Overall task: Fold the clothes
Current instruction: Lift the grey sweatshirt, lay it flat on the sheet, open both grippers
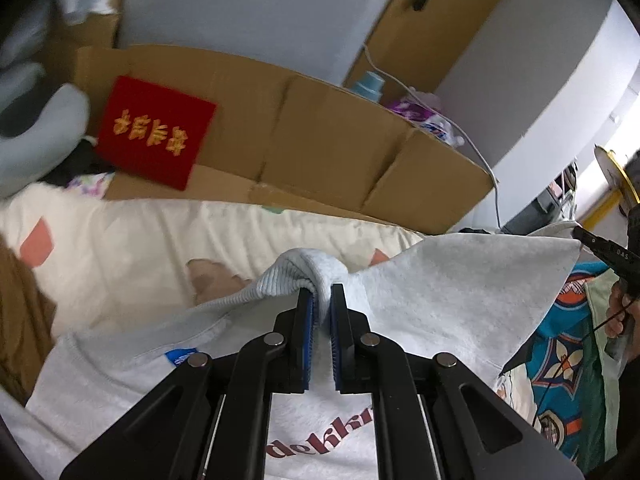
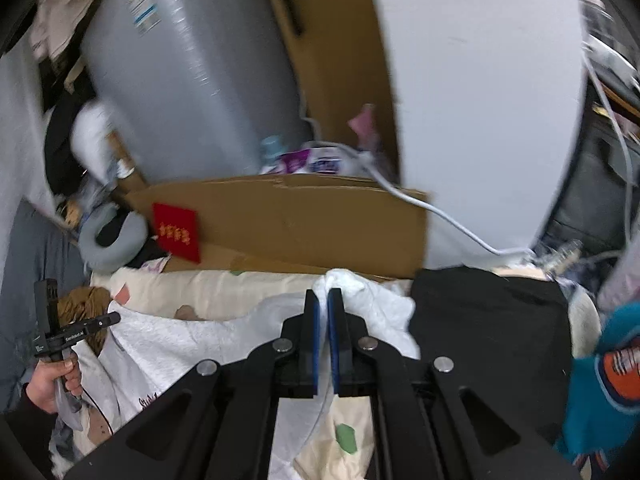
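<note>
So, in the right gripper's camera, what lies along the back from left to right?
Grey U-shaped neck pillow → red cloth with gold lettering → brown cardboard box → folded black garment → teal patterned cloth.

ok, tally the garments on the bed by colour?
Light grey: 1, sweatshirt, held by left gripper and right gripper
Black: 1, garment
Teal: 1, garment
Brown: 1, garment
Total: 4

The right gripper (image 2: pixel 323 294) pinches a bunched edge of the white sweatshirt (image 2: pixel 160 340), which spreads over the cream bedding (image 2: pixel 224 288). At far left a hand (image 2: pixel 52 380) holds the left gripper (image 2: pixel 114 317). A black garment (image 2: pixel 488 320) lies right; a cardboard box (image 2: pixel 312 224) stands behind.
</note>
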Demonstrator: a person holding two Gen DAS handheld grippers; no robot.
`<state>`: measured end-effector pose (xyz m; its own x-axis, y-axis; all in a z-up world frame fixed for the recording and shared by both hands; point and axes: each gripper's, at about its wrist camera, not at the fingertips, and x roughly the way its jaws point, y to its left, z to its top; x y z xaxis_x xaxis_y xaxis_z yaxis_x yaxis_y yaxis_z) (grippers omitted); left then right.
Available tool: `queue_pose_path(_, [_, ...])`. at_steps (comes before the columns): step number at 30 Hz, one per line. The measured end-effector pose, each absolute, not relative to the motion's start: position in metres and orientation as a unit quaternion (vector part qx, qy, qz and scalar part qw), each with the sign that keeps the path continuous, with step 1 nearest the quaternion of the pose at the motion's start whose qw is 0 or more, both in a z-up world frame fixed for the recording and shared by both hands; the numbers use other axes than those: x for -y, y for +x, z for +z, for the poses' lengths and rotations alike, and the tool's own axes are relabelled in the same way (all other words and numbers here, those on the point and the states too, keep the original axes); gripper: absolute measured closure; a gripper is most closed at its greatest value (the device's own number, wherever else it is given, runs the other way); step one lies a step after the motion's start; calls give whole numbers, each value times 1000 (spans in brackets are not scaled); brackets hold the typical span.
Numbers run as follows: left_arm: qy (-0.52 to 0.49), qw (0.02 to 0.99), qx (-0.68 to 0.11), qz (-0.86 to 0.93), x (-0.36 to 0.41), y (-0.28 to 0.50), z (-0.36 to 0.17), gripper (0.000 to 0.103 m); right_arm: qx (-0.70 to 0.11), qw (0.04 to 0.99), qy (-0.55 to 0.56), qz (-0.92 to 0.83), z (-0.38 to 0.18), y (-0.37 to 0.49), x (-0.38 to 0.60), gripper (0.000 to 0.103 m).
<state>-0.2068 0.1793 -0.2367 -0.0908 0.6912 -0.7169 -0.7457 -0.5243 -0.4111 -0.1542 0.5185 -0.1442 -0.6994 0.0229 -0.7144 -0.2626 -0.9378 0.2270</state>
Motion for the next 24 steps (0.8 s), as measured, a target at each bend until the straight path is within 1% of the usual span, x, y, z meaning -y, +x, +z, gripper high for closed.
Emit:
queue_pose_path(5, [-468,500,-42,727,-206,-204,-234,97,-172,111,-375,904,-142,-136,-540,99])
queue_pose_path(11, [-471,507,-34,721,-231,-204,-229,97,-180,136,-352,908,-125,-116,-558,99])
queue_pose_path(15, [-465,519,-43,716,-251,-200,-219,97,-182,152,-340,910,-113,-103,-567,99])
queue_pose_path(24, [-470,530,-59,703,-298,-202,-213,97,-213,178,-317,907,-107,-85,-590,99])
